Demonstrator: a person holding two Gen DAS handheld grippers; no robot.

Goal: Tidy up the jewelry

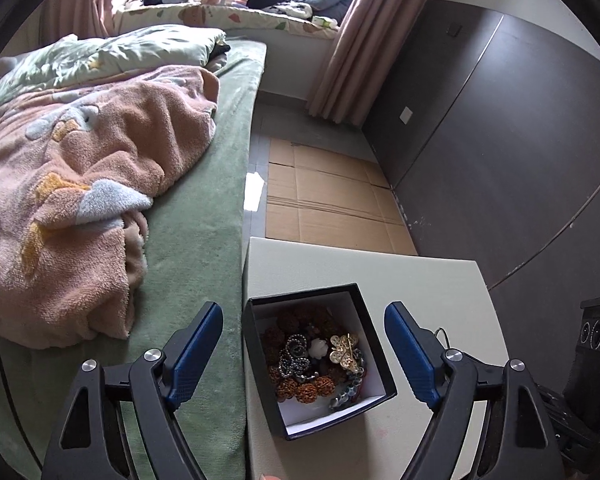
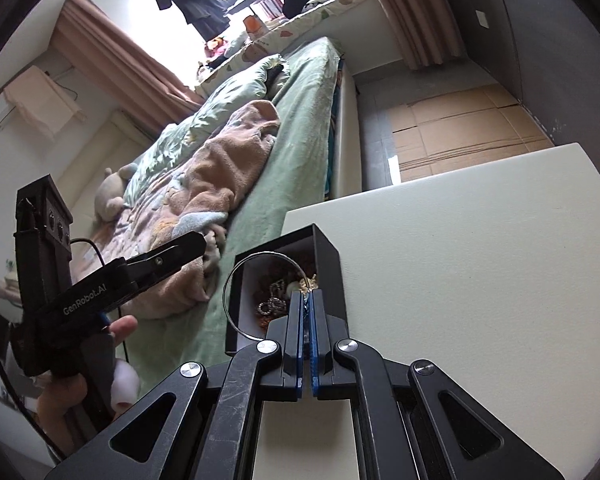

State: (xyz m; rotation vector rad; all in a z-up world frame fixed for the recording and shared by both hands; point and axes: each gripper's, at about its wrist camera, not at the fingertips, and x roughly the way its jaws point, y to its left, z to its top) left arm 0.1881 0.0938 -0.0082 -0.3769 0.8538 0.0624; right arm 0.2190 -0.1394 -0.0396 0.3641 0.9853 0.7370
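A black open box (image 1: 374,328) with a white inside stands on a cream table (image 1: 432,280). It holds a heap of jewelry (image 1: 316,360): brown bead strands, dark bead pieces, a white flower, a gold brooch. My left gripper (image 1: 304,344) is open, its blue pads either side of the box and above it. My right gripper (image 2: 307,300) is shut on a thin silver hoop (image 2: 230,280), held just over the box (image 2: 332,264). The left gripper's body also shows in the right wrist view (image 2: 100,292).
A bed (image 1: 204,208) with a green sheet and a pink fleece blanket (image 1: 84,184) lies against the table's left edge. Flattened cardboard (image 1: 332,200) covers the floor beyond. A dark wall panel (image 1: 500,140) runs along the right.
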